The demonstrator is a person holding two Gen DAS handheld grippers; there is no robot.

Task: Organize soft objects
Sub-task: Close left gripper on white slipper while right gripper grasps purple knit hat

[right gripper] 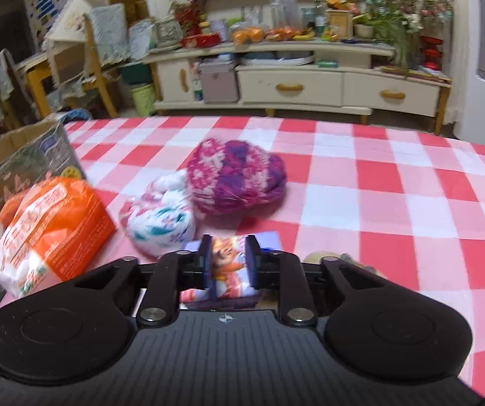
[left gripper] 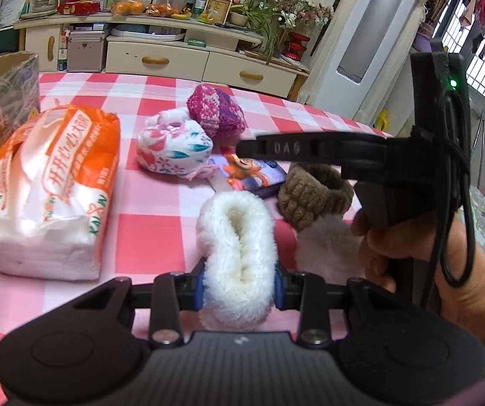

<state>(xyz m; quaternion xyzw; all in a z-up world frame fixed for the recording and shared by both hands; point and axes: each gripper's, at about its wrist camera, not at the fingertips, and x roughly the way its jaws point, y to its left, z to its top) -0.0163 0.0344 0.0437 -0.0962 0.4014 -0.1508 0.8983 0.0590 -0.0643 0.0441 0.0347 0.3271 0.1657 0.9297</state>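
Left gripper pinches our fleece; right gripper, spread, straddles the pack — loose fleece may slip.

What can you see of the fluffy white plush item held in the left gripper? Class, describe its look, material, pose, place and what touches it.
The fluffy white plush item looks like soft, thick fleece, folded or looped so that a cream-coloured hollow runs down its middle. It lies lengthwise, pointing away from the camera over the pink-and-white checked tablecloth. The left gripper is shut on its near end, blue pads pressing both sides. Its far end reaches toward a purple cartoon-printed pack. Whether it rests on the cloth cannot be told.
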